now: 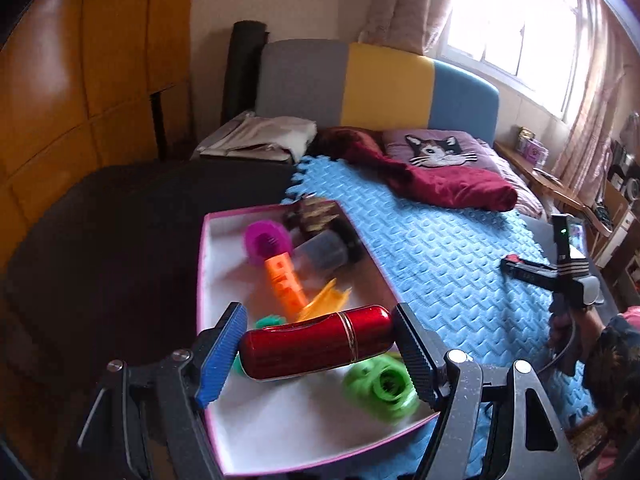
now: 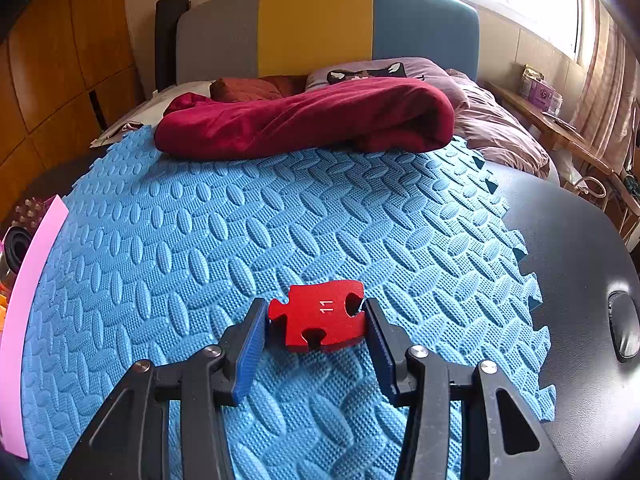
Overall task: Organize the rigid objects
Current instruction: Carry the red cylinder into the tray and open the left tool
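Observation:
My left gripper (image 1: pixel 320 344) is shut on a glossy red cylinder case (image 1: pixel 316 342), held crosswise above a pink-rimmed white box (image 1: pixel 208 264). The box holds a magenta ring (image 1: pixel 266 240), an orange block (image 1: pixel 284 280), a yellow piece (image 1: pixel 324 300), a green ring (image 1: pixel 380 386), a dark cylinder (image 1: pixel 324 254) and a spiky brown ball (image 1: pixel 316 212). My right gripper (image 2: pixel 316 320) is shut on a red jigsaw piece marked 11 (image 2: pixel 320 314), low over the blue foam mat (image 2: pixel 240 220). The right gripper also shows at the right of the left wrist view (image 1: pixel 532 272).
A dark red blanket (image 2: pixel 304 120) and a cat pillow (image 1: pixel 436 148) lie at the head of the bed. The box's pink rim (image 2: pixel 28 308) stands at the mat's left edge. A black tabletop (image 2: pixel 580 280) lies to the right. A wooden wardrobe (image 1: pixel 80 80) stands left.

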The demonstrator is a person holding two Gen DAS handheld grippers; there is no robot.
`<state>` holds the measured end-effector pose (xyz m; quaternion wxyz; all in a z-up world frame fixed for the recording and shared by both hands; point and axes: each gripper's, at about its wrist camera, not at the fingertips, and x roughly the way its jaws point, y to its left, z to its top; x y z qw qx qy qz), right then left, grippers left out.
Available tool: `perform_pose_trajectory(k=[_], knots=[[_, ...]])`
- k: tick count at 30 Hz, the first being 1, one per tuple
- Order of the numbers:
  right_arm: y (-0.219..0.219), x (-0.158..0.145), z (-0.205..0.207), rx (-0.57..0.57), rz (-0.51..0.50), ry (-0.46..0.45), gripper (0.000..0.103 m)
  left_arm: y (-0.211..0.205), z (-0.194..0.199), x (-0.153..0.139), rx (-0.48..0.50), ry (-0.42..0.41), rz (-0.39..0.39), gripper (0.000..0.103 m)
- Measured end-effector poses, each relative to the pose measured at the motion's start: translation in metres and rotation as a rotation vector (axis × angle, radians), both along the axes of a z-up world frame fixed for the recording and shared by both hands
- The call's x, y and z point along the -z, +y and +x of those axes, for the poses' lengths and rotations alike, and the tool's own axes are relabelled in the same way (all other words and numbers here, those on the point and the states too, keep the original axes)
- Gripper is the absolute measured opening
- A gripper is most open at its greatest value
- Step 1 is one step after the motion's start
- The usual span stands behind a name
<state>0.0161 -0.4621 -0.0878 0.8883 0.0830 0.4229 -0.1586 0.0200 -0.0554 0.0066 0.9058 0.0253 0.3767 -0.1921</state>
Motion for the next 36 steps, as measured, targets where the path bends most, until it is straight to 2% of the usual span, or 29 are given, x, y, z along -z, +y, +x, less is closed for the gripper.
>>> perform_pose_trajectory(k=[5,11,20,26,36], knots=[[0.0,0.0,0.0,0.0,0.001,0.0,0.048,0.022,-0.006,0.023,-0.041,0.069,0.021,0.074],[0.0,0.0,0.0,0.0,0.001,0.0,0.048,0.016,-0.003,0.054,-0.034,0.164,0.036,0.074],[0.0,0.0,0.0,0.0,0.0,0.0,0.048,0.001,0.028,0.088,-0.052,0.173,0.107,0.074],[0.0,0.0,0.0,-0.001,-0.001,0.0,0.048,0.0,0.037,0.088,-0.068,0.151,0.11,0.075],[0.0,0.0,0.0,-0.001,-0.001,0.0,0.048,0.008,0.024,0.068,-0.095,0.101,0.106,0.077]])
